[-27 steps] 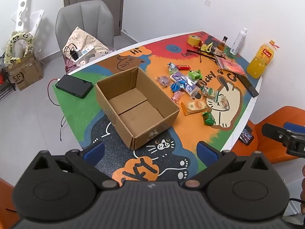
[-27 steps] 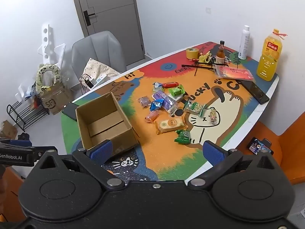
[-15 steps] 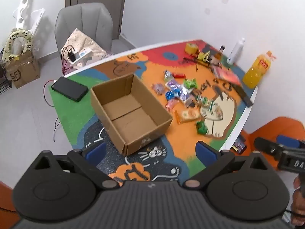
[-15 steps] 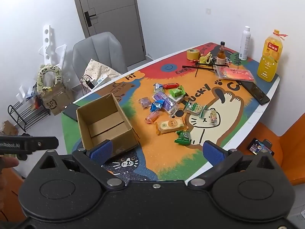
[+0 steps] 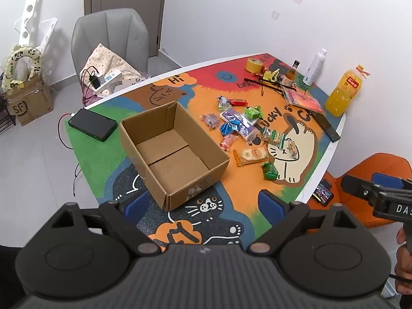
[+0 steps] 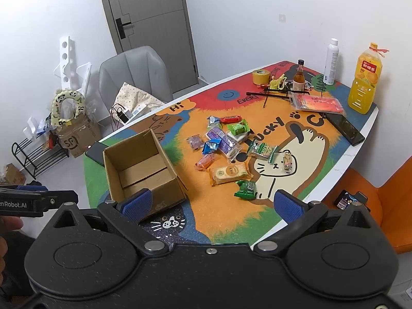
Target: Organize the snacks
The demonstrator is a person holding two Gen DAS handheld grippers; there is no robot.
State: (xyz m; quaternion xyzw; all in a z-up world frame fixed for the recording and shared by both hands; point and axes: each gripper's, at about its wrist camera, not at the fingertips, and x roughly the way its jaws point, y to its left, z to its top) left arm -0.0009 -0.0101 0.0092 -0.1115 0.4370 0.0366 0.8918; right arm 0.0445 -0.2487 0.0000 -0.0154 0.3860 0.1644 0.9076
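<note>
An empty open cardboard box stands on the colourful cat-print table; it also shows in the right wrist view. Several wrapped snacks lie scattered to its right, among them a green packet and an orange biscuit pack. My left gripper is open and empty, held high above the table's near edge. My right gripper is open and empty, also high above the near edge.
A black phone lies left of the box. At the far end stand a juice bottle, a white spray can, a small brown bottle, a tape roll and another phone. A grey chair and an orange chair flank the table.
Both grippers have shifted slightly; the left wrist view swung a little and came back. Nothing on the table has moved. Both stay open.
</note>
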